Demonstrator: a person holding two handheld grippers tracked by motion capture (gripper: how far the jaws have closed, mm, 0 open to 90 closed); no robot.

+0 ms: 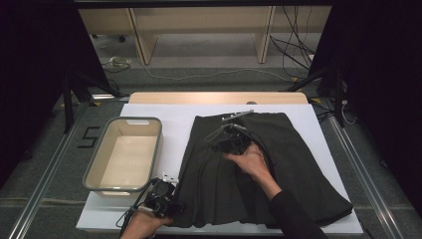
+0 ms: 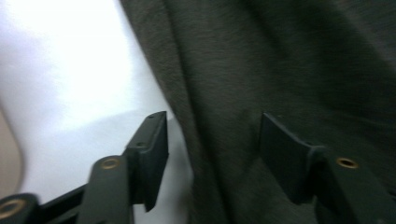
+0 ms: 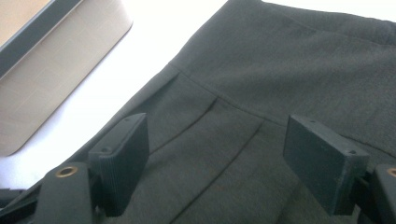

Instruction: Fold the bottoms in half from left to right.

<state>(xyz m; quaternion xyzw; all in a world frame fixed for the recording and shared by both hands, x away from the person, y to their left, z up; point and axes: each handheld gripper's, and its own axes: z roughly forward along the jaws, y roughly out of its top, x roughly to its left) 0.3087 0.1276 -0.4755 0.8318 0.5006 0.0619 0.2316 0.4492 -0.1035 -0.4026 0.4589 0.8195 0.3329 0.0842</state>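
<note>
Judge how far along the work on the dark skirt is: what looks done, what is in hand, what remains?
Done: the skirt lies spread flat on the white board. In hand: the left gripper is open astride its near-left edge; the right gripper hovers open over the pleats below the waistband. Left: no fold shows yet, and the bin stands empty.
</note>
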